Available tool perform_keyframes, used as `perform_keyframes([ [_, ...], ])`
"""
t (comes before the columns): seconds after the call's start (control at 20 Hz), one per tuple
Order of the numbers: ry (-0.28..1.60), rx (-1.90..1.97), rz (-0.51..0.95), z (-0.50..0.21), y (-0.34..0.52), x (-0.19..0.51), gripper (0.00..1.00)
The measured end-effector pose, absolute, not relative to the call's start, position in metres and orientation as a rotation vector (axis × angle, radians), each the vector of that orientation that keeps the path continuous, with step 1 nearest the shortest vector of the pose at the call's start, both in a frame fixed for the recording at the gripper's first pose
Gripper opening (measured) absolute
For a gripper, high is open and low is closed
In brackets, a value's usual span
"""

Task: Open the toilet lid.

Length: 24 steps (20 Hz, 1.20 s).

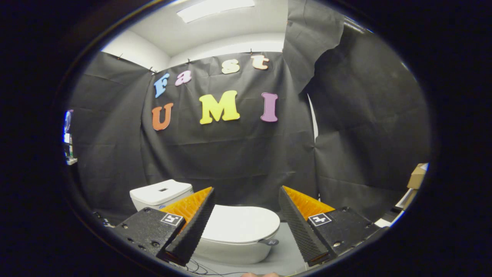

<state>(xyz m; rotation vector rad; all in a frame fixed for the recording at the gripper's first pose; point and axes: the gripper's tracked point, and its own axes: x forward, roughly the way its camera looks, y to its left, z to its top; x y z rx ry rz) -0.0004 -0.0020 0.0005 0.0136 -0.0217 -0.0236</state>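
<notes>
Gripper (pixel 246 200) held spread, grasping nothing; toilet lid (pixel 240 225) closed beyond fingers. Front lip (right end, likely) best hooked from beneath, lifted slowly.

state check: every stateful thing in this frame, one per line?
toilet lid: closed, flat on the bowl, untouched
tongs: open, fingers wide apart, short of the lid, which shows between them
toilet tank: upright behind the bowl, top cover on
cardboard box: by the booth wall, open or shut unclear

The hand-held gripper (pixel 246 200) hangs with its fingers spread wide apart, touching nothing. Beyond them, the white oval toilet lid (pixel 242 225) lies closed, the white ceramic tank (pixel 161 192) behind it.
</notes>
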Motion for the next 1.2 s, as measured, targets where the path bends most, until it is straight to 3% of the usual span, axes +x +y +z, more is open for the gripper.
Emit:
perform_keyframes([
  [0.55, 0.005, -0.062, -0.031, -0.025, 0.001, 0.013, 1.00],
  [1.2, 0.348, 0.107, -0.037, -0.109, 0.004, 0.067, 1.00],
])
